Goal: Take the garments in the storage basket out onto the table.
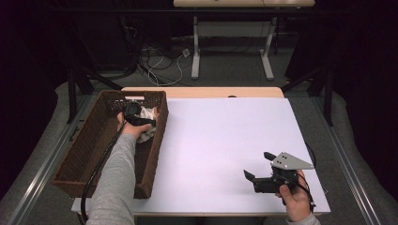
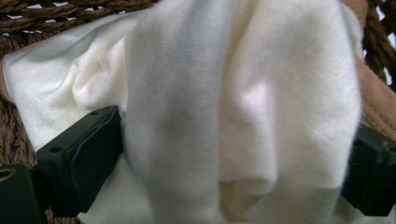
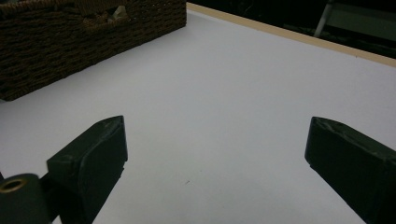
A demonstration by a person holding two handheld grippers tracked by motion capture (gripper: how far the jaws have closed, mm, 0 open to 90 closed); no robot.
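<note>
- The table (image 1: 225, 140) with its white top takes up the middle of the high view, bare apart from what stands at its left edge and the gripper at lower right.
- The wicker basket (image 1: 89, 140), long and dark brown, stands along the left side of that view; in the right gripper view its woven wall (image 3: 70, 42) sits at upper left.
- The white cloth (image 1: 149, 121) lies bunched inside the basket's far end, upper left of centre in the high view, pressed against the right-hand wall. In the left gripper view the cloth (image 2: 224, 107) spreads over most of the frame, with basket weave showing along the top edge and a tan band at the right.
- The left gripper (image 1: 141, 121) is down in the basket at the cloth; its jaws stand fairly wide with a thick fold of the fabric between them, both pads against it.
- The right gripper (image 1: 256, 166) rests at lower right of the high view, well apart from the basket, jaws spread wide with bare table between them.
- The step in hand appears to be taking hold of the cloth in the basket. The next move likely calls for squeezing the fold firmly, then lifting straight up so the fabric clears the basket's rim without snagging on the weave.
</note>
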